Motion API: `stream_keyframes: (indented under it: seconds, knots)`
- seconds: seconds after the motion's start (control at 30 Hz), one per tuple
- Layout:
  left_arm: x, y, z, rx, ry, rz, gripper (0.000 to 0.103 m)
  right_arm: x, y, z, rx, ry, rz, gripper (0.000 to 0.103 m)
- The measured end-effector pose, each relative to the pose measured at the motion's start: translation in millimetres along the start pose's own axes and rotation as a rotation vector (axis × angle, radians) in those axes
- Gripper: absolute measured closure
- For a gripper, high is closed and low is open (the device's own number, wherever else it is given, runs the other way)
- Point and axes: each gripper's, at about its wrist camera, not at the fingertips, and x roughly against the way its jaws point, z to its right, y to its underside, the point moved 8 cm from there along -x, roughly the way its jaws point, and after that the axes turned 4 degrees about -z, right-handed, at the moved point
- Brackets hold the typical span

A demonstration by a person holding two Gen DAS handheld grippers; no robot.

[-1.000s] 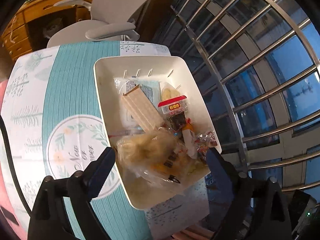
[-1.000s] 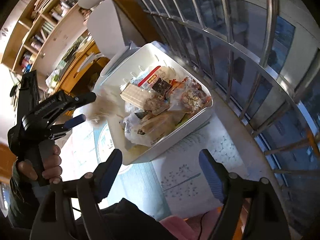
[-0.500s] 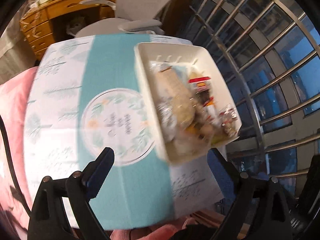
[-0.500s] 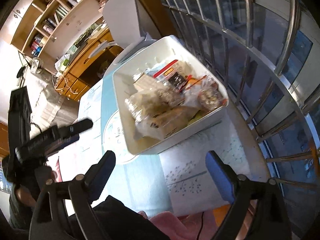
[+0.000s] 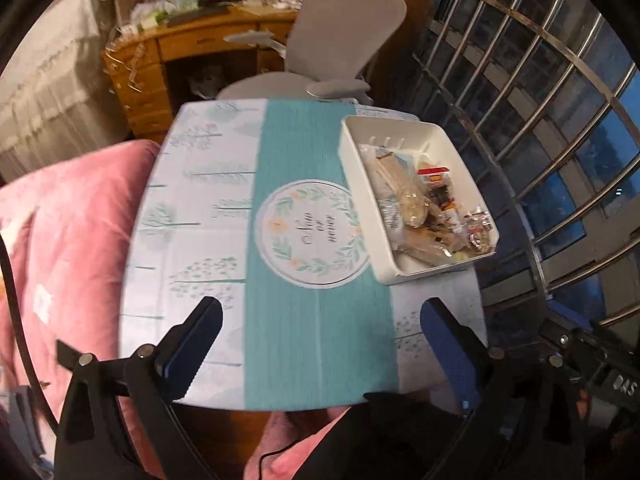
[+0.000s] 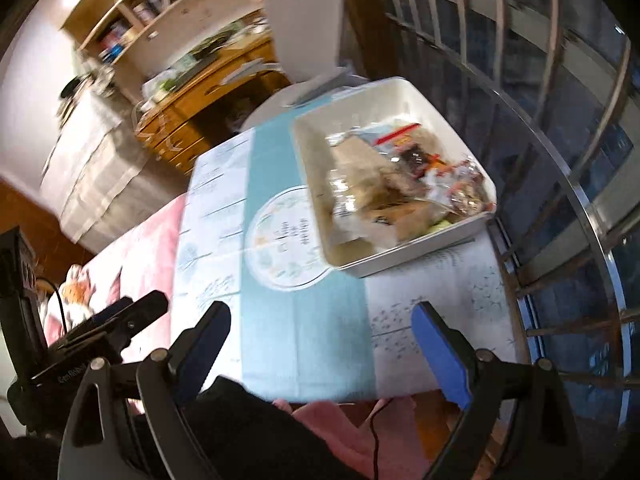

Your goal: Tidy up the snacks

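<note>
A white rectangular bin (image 5: 404, 272) (image 6: 308, 168) sits on the right side of the small table. It holds a pile of wrapped snacks (image 5: 428, 216) (image 6: 400, 184), among them a long wafer pack and a red-labelled packet. My left gripper (image 5: 320, 344) is open and empty, held above the table's near edge. My right gripper (image 6: 320, 340) is open and empty, also back over the near edge. The left gripper's body shows at the lower left of the right wrist view (image 6: 100, 332).
The table (image 5: 192, 240) has a teal and white cloth with a round floral print (image 5: 308, 236). A grey chair (image 5: 340, 40) and a wooden desk (image 5: 168, 60) stand behind it. Metal window bars (image 5: 540, 128) run along the right. Pink bedding (image 5: 60, 240) lies at the left.
Both grippers have pulled back and up from the bin toward the near table edge. The left gripper was right over the snacks before; both stay open and empty.
</note>
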Motion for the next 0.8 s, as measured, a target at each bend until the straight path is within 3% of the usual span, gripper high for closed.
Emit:
stream_keyframes:
  seconds: [0.23, 0.53, 0.8]
  knots:
    - [24.4, 20.9, 2.0, 0.006, -0.067, 0.045, 0.001, 22.3, 24.3, -22.4, 0.131, 0.088, 0.052, 0.011]
    - [25.1, 34.0, -1.7, 0.068, -0.119, 0.081, 0.001, 18.3, 38.0, -22.9, 0.190, 0.097, 0.060, 0.010]
    - [22.4, 29.1, 5.5, 0.040, -0.138, 0.089, 0.001, 17.9, 33.3, -22.4, 0.199, 0.089, 0.081, 0.009]
